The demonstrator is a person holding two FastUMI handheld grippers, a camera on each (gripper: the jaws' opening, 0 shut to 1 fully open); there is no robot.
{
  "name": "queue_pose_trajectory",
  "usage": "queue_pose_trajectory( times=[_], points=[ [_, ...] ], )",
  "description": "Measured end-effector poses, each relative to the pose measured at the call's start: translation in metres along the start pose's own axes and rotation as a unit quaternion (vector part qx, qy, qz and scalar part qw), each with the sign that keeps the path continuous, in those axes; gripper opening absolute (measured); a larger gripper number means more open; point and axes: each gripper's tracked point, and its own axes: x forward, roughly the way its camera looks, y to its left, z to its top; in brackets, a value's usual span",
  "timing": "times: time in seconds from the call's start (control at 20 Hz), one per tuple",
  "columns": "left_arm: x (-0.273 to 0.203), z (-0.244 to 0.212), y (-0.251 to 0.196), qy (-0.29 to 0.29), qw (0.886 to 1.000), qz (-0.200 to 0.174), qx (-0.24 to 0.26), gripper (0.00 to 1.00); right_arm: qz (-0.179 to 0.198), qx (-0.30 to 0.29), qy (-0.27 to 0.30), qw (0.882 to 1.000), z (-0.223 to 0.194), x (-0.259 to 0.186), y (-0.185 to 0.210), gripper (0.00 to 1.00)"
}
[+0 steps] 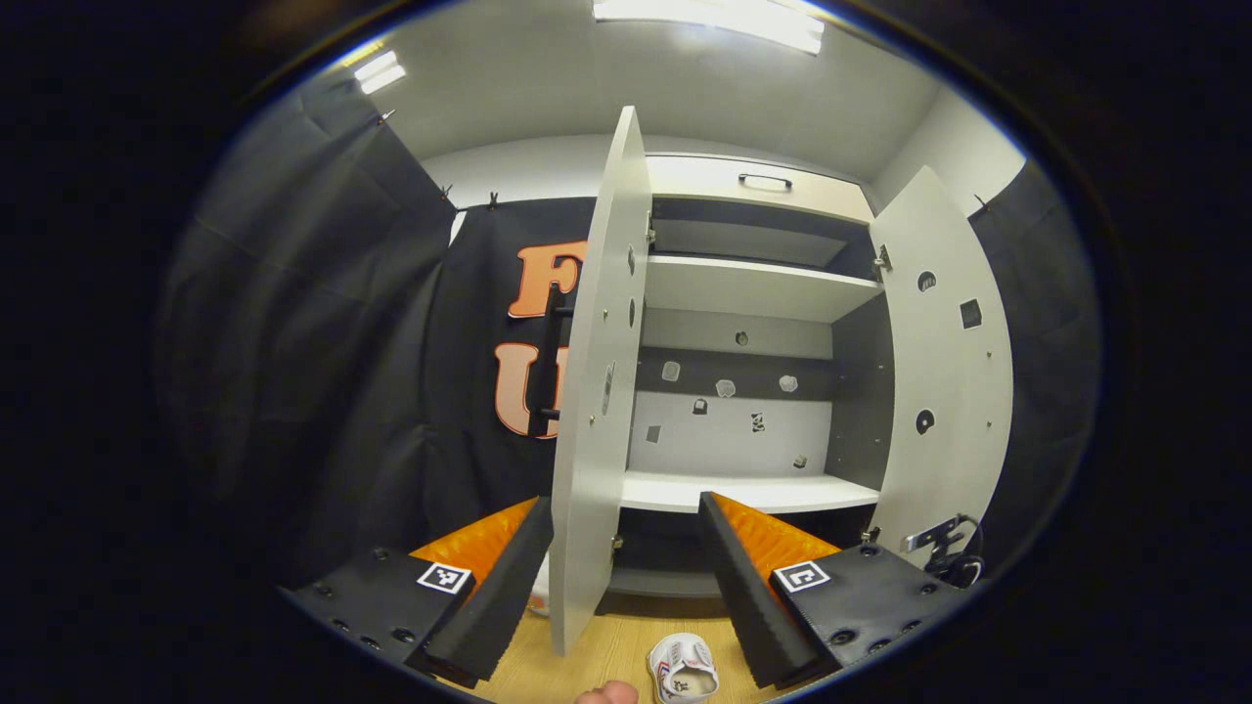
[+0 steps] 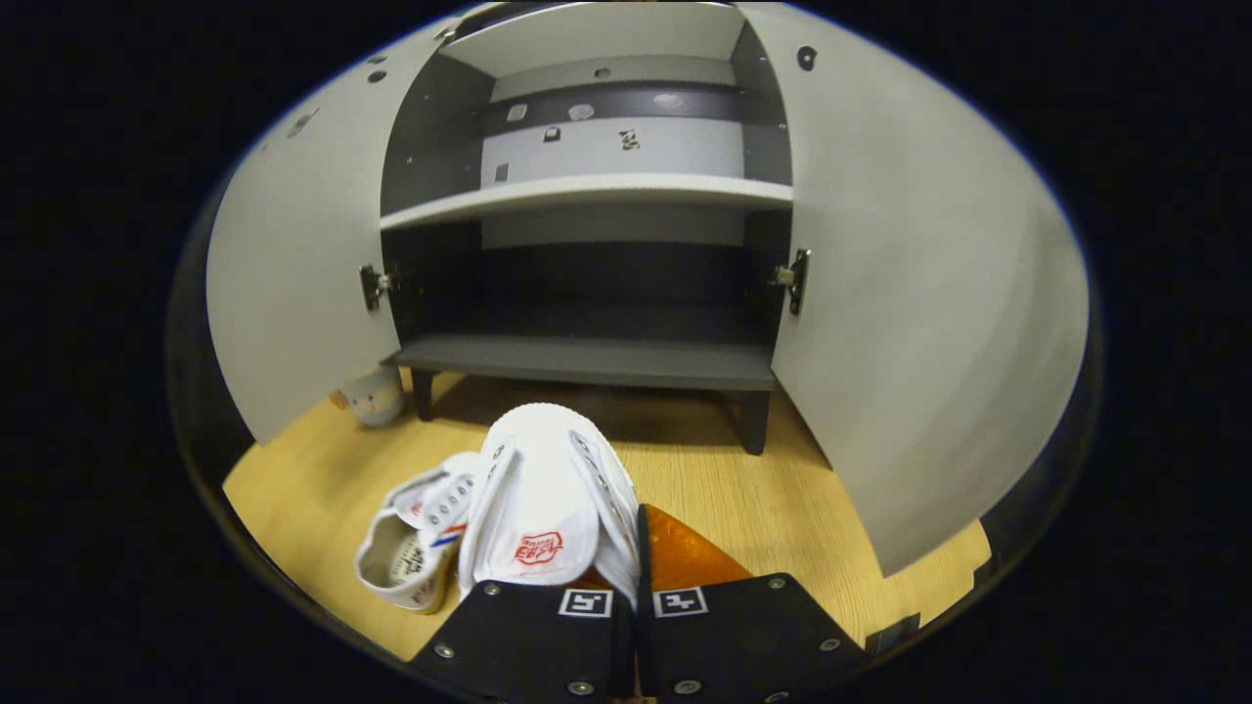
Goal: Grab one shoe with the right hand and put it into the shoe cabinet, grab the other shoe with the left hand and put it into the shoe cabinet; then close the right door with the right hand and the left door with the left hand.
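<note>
The right gripper [image 2: 626,587] is pinching a white shoe [image 2: 548,489] above the floor [image 2: 782,489], facing the open shoe cabinet [image 2: 587,362]; the second shoe [image 2: 411,548] is lying beside it; the left gripper [image 1: 626,577] is spreading wide, straddling the left door [image 1: 597,391]

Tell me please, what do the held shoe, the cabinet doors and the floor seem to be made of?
The shoe in the right gripper looks like white canvas: matte woven cloth with metal eyelets. The cabinet doors look like laminated board, smooth and light grey, with drilled holes and metal hinges. The floor seems wood or wood-look laminate: pale yellow with fine grain lines.
</note>
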Motion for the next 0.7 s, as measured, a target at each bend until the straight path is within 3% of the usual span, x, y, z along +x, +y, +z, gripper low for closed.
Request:
queue_pose_trajectory(
  times=[0.35,0.5,0.6,0.7],
  points=[
    [0.015,-0.008,-0.018,0.005,0.999,-0.038,-0.006,0.96,-0.021,-0.005,-0.127,0.992,0.174,-0.066,0.003,0.01],
    [0.016,-0.006,-0.018,0.000,0.999,-0.044,-0.006,0.96,-0.023,-0.015,-0.166,0.986,0.255,-0.058,0.000,0.01],
    [0.014,-0.006,-0.014,-0.001,0.999,-0.040,-0.003,0.96,-0.040,-0.030,-0.187,0.981,0.288,-0.046,-0.005,0.00],
    [0.012,-0.009,-0.010,0.005,0.999,-0.035,-0.010,0.96,-0.056,-0.037,-0.190,0.979,0.329,-0.014,-0.013,0.01]
  ],
)
